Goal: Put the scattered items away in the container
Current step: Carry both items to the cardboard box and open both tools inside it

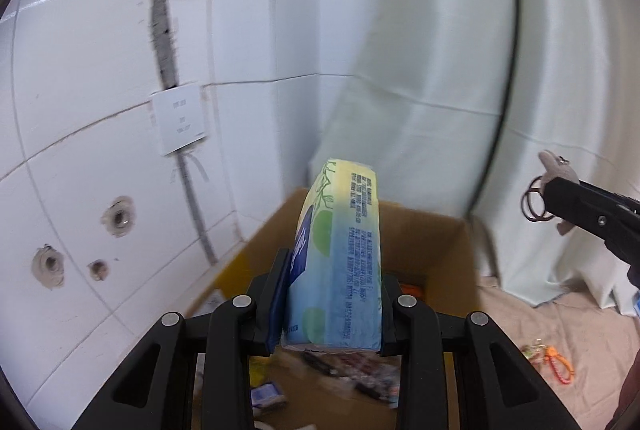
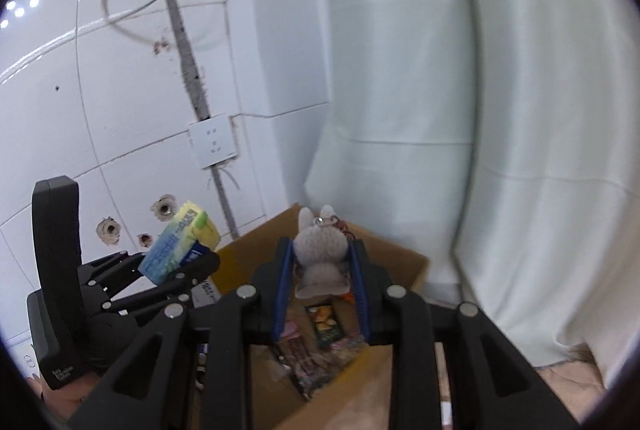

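Left wrist view: left tongs point(image 1: 332, 294) clamped on a tissue pack point(image 1: 340, 258), held over the cardboard box point(image 1: 452, 250). Right tongs point(image 2: 320, 262) clamped on a plush toy point(image 2: 320, 254), also above the box. Risk: tongs colliding over the opening; pack landing on the rim.

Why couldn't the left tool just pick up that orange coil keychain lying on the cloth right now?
Probably not as things stand: the left tool is already shut on the tissue pack above the cardboard box. The orange keychain lies apart on the cloth, off to its right, so the pack must be dropped first.
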`<state>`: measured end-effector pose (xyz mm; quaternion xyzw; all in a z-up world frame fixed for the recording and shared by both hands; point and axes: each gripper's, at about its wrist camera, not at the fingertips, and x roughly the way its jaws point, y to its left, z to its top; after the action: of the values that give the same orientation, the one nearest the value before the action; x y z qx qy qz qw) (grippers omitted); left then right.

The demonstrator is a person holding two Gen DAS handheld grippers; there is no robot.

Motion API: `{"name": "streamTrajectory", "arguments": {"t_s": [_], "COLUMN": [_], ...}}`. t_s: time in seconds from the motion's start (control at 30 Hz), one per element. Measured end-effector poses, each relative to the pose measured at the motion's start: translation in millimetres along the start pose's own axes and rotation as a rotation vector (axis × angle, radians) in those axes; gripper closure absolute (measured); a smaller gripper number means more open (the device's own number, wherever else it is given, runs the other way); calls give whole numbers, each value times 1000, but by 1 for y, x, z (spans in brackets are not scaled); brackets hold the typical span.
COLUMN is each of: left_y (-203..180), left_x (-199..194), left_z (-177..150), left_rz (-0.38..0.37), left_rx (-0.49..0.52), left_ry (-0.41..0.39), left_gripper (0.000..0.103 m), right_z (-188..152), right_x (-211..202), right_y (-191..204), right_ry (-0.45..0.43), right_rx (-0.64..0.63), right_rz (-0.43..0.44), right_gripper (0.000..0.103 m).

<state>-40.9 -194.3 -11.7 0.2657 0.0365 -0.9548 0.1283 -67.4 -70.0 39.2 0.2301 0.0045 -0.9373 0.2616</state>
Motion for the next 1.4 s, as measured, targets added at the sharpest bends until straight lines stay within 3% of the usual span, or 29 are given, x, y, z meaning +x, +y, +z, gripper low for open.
{"name": "streamTrajectory", "arguments": {"t_s": [0.27,0.67,0.77,0.97,1.1,1.23,1.27,1.33,1.4], "left_y": [30,30,29,24,22,20,20,20,20], "left_x": [24,48,53,56,61,62,62,63,64], "left_z": [-13,-24,-25,-25,-28,-29,-29,-28,-28], "left_rz": [-5,-38,-41,-49,-56,-44,-31,6,3], "left_rx": [-16,-7,-10,8,19,39,41,42,47], "left_ry": [58,116,127,139,164,177,174,187,206], "left_gripper": [70,69,69,69,69,68,66,51,11], "right_z": [-8,-21,-22,-14,-12,-14,-15,-17,-17], "right_x": [41,75,74,62,55,56,56,55,52], "right_y": [20,25,25,19,18,17,16,16,15], "right_ry": [61,171,170,146,139,156,161,161,154], "right_rx": [5,-3,1,35,34,42,46,48,43], "right_rz": [27,9,-5,-39,-60,-70,-70,-67,-81], "right_gripper": [71,70,52,46,30,28,28,28,28]}}
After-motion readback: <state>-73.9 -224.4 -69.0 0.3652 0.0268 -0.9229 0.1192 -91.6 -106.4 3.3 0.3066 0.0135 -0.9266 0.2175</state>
